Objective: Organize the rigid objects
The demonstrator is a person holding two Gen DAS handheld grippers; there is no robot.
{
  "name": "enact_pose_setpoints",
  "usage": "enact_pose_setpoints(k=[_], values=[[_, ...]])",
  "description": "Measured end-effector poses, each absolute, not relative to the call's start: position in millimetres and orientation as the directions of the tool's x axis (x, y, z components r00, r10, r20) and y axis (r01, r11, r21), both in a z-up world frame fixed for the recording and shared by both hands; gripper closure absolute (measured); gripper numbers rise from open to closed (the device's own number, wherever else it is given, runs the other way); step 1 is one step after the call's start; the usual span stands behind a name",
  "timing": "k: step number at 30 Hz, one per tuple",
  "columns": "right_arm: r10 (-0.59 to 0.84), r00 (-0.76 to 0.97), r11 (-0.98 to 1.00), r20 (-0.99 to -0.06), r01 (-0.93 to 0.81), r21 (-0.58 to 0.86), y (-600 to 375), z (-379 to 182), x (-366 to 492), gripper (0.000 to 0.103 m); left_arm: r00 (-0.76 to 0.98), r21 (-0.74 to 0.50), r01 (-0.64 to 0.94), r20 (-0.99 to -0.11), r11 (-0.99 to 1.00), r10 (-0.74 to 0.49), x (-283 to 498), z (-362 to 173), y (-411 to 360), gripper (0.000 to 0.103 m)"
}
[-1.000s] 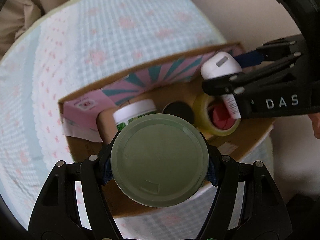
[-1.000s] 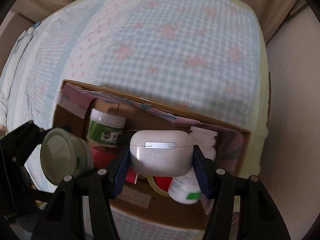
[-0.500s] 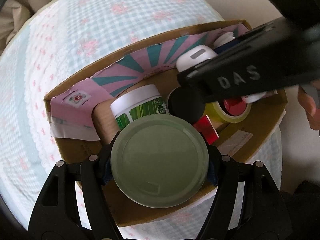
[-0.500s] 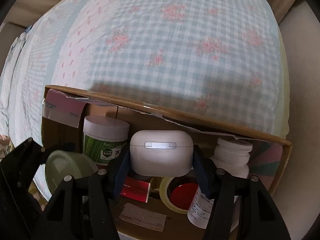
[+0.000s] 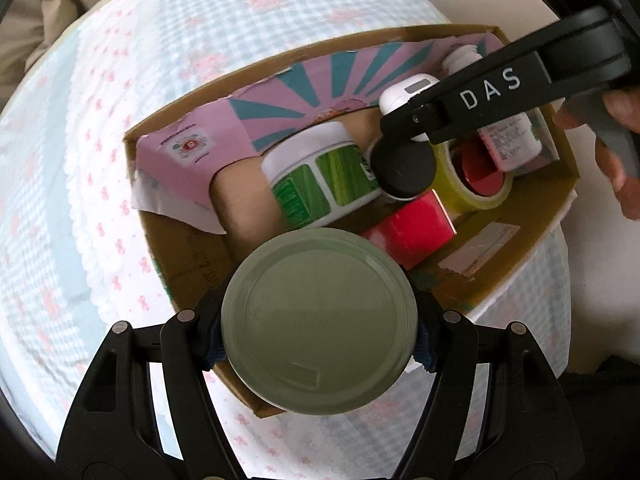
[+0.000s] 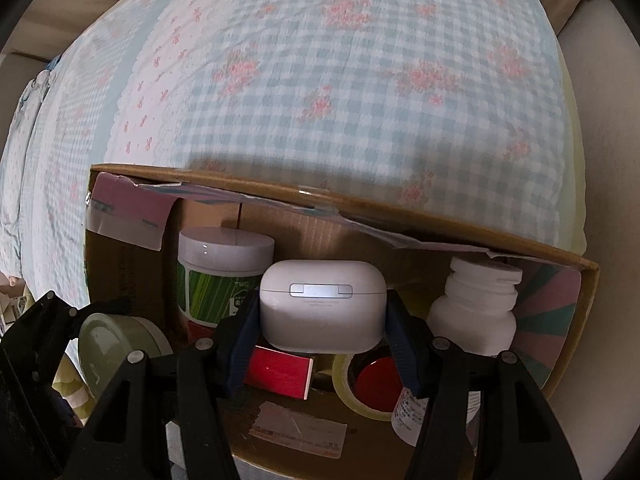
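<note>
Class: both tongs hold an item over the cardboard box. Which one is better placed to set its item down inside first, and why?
Right. The right tongs hold the white earbud case well inside the box, low among the items. The left tongs hold the green lid at the box's near edge.

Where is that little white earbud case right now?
The white earbud case is clamped in the right gripper, held over the cardboard box, between the green-labelled jar and white bottle.

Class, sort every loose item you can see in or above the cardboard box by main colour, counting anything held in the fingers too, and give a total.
White: 3 - green-labelled tub, pill bottle, earbud case
Red: 2 - red box, red lid inside the tape
Green: 1 - green round tin
Yellow: 1 - tape roll
Black: 1 - black disc
Total: 8
</note>
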State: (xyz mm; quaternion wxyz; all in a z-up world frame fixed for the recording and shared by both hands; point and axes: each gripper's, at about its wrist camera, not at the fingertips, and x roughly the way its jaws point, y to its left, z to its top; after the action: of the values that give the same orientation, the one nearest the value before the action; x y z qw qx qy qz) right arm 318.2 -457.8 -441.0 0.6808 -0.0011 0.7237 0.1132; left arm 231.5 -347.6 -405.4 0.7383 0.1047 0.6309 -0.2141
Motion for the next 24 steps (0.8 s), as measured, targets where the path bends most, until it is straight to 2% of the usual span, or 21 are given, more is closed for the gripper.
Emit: enact_pose_setpoints(k=[1,2,3,4,13,18,24], values=[[0.148,-0.058,0.976,-0.987,-0.15,0.155,-457,-440,318,0.047,0.113,-0.105,0.44,-0.979,0.892,-0.171,232,-406,-347,0.032],[0.146,-0.05,0.978,-0.988,-0.146,0.152,-457,-440,319,0.043,0.11,-0.111,0.438,-0.978,0.892,-0.176,231,-405,-346,0.006],[0.151,-0.048,0.979,-0.987,-0.134,0.156,-458,-440,319,0.018,0.114,-0.121,0.438,-0.975,0.891,-0.189,230,-401,-346,0.0],[0.184,-0.036,0.975,-0.982,-0.12,0.187,-459,-438,318,0.0,0.127,-0.13,0.441,-0.97,0.888,-0.205,229,-396,-345,0.0],[0.237,-0.008,0.969,-0.972,-0.064,0.237,-464,-423,310,0.0,0.152,-0.118,0.453,-0.967,0.884,-0.207,231,-381,-342,0.0],[0.218,0.024,0.974,-0.976,-0.06,0.216,-460,-407,302,0.0,0.164,-0.115,0.448,-0.964,0.886,-0.209,230,-374,-337,0.0],[0.199,0.083,0.98,-0.977,-0.042,0.196,-459,-376,292,0.0,0.21,-0.112,0.436,-0.952,0.893,-0.222,214,-341,-327,0.0]])
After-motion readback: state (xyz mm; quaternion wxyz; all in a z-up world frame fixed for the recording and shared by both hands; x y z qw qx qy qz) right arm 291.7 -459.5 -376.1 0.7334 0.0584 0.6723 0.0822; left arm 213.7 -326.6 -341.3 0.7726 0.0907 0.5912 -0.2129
